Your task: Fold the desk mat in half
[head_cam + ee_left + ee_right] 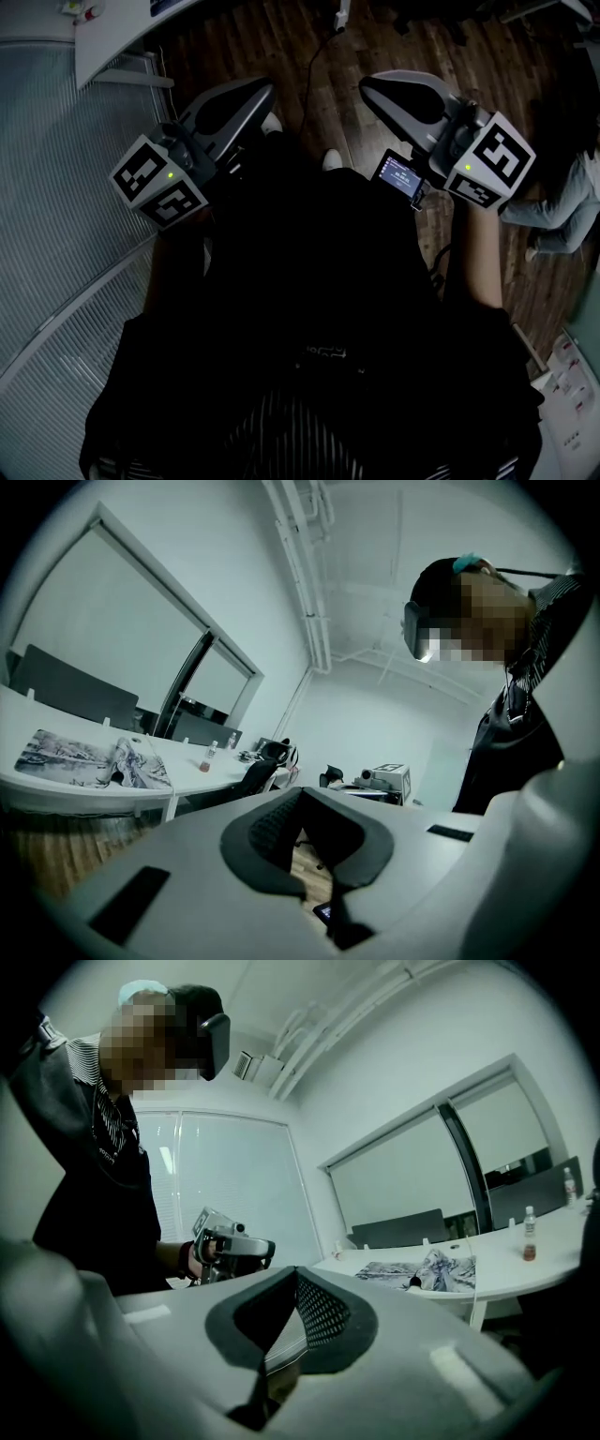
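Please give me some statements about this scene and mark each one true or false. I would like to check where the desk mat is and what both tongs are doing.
1. The desk mat lies on the white table. True.
2. The right tongs grip the desk mat. False: they are shut on nothing, and the mat lies far off on the table.
3. A small bottle stands on that table. True.
4. The left tongs stand wide open. False: they are closed, with nothing between them.
5. The floor is carpet. False: it is wooden boards.
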Demonstrator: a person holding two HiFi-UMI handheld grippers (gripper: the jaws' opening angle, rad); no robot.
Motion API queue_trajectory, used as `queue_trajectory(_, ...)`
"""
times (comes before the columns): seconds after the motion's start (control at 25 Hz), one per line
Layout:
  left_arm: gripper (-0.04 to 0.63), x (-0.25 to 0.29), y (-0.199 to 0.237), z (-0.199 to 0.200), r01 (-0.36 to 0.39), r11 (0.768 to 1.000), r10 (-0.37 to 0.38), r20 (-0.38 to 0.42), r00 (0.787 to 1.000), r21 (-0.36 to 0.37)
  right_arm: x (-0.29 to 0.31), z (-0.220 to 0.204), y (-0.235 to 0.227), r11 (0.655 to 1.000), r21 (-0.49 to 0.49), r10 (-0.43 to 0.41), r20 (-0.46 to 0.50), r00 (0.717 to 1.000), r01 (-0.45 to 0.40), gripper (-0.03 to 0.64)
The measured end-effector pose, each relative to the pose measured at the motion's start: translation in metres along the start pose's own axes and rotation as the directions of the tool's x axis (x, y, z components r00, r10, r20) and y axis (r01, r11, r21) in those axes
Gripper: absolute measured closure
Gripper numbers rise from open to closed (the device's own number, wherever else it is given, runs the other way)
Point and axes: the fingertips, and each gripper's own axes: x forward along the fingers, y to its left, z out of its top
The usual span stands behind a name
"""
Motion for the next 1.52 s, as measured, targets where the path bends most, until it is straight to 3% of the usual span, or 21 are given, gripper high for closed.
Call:
queue_trajectory(0.32, 0.586, 0.002, 0.018, 0.020, 0.047, 0.999, -0.047, 0.021, 0.999, -0.012, 0.000, 0.015, -0.015, 0.997, 0.016, -0.078, -0.013, 0.997, 0.078, 0.612)
queue_trajectory(0.48, 0.586, 0.002, 0.033, 0.017, 0.064, 0.998, -0.064, -0.024, 0.998, 0.009, 0.014, 0.024, -0.033, 0.994, 0.010, -0.110, -0.028, 0.993, 0.111, 0.612)
queue_trajectory(0.6, 0.587, -0.001, 0.060, 0.022, 0.096, 0.995, -0.094, -0.051, 0.994, 0.022, 0.044, 0.033, -0.050, 0.994, 0.012, -0.113, -0.030, 0.993, 0.113, 0.613)
queue_trajectory(0.84, 0.587, -0.009, 0.125, 0.065, 0.173, 0.985, -0.173, 0.000, 0.985, 0.010, 0.123, 0.064, -0.083, 0.992, -0.006, -0.127, -0.060, 0.990, 0.127, 0.612)
queue_trajectory(1.08, 0.586, -0.011, 0.178, 0.087, 0.181, 0.983, -0.181, -0.007, 0.983, -0.036, 0.182, 0.082, -0.094, 0.993, -0.022, -0.118, -0.113, 0.987, 0.116, 0.612)
queue_trajectory(1.52, 0.588, -0.040, 0.250, 0.105, 0.213, 0.976, -0.214, -0.021, 0.977, -0.053, 0.253, 0.094, -0.130, 0.990, 0.004, -0.142, -0.154, 0.978, 0.144, 0.612)
